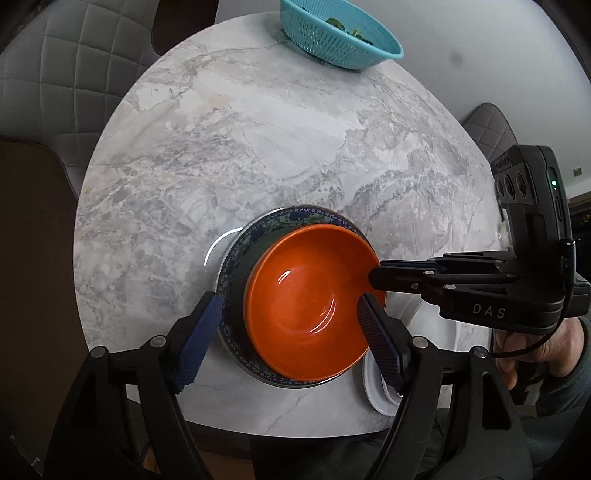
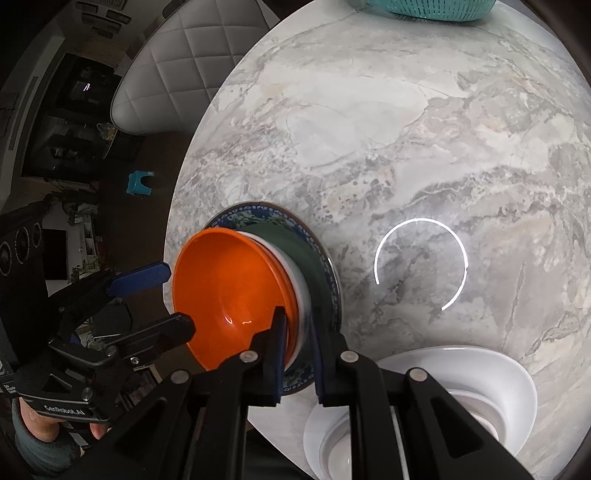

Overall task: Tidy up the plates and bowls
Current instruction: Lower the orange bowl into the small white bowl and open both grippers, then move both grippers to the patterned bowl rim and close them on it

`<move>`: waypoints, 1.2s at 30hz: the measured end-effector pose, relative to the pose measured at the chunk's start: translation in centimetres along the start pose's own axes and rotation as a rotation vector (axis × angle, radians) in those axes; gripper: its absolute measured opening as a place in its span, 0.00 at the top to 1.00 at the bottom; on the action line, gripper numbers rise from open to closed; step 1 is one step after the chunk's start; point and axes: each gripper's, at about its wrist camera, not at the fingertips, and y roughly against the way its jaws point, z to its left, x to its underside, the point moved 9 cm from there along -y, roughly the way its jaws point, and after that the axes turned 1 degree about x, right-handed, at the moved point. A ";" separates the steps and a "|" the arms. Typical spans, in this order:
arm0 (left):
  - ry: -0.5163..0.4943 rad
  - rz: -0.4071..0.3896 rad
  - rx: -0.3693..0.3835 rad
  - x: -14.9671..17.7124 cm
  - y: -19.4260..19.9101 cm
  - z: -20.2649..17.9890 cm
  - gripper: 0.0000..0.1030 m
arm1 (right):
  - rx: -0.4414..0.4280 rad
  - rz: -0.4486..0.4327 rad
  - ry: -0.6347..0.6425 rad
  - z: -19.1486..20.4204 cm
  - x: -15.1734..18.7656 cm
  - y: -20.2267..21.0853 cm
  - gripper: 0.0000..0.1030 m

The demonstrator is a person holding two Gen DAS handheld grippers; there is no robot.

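1. Marble table (image 1: 258, 147) lies ahead of both your grippers, a colander (image 1: 340, 37) at its far edge.
2. Your right gripper (image 2: 299, 328) pinches the orange bowl (image 1: 310, 299) rim, over the blue plate (image 1: 236, 251).
3. Your left gripper (image 1: 291, 310) gapes around the bowl, gripping nothing.
4. Nesting looks nearly done; white dishes (image 2: 480, 373) beside the right gripper remain.

"How many bowls are there?"

"One orange bowl (image 1: 306, 295), nested in a dark green one (image 2: 314, 254)."

"And plates?"

"One blue-patterned plate (image 1: 295, 218) beneath them. White dishes (image 2: 461, 373) are stacked nearby; at least two, exact number unclear."

"Anything else?"

"One teal colander (image 1: 340, 33), one marble table (image 1: 258, 129), and two grippers: left gripper (image 1: 288, 306), right gripper (image 2: 297, 325)."
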 end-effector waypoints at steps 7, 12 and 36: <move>0.043 -0.058 0.054 0.9 1.9 4.0 0.17 | -0.126 -0.101 -0.020 -0.6 -0.9 3.9 0.33; 0.013 -0.082 0.044 2.5 1.7 6.0 0.01 | -0.163 -0.172 -0.053 -3.2 -1.8 6.0 0.22; 0.197 -0.028 0.137 4.8 -2.9 9.8 0.12 | -0.182 -0.050 -0.040 -5.0 -0.1 0.8 0.47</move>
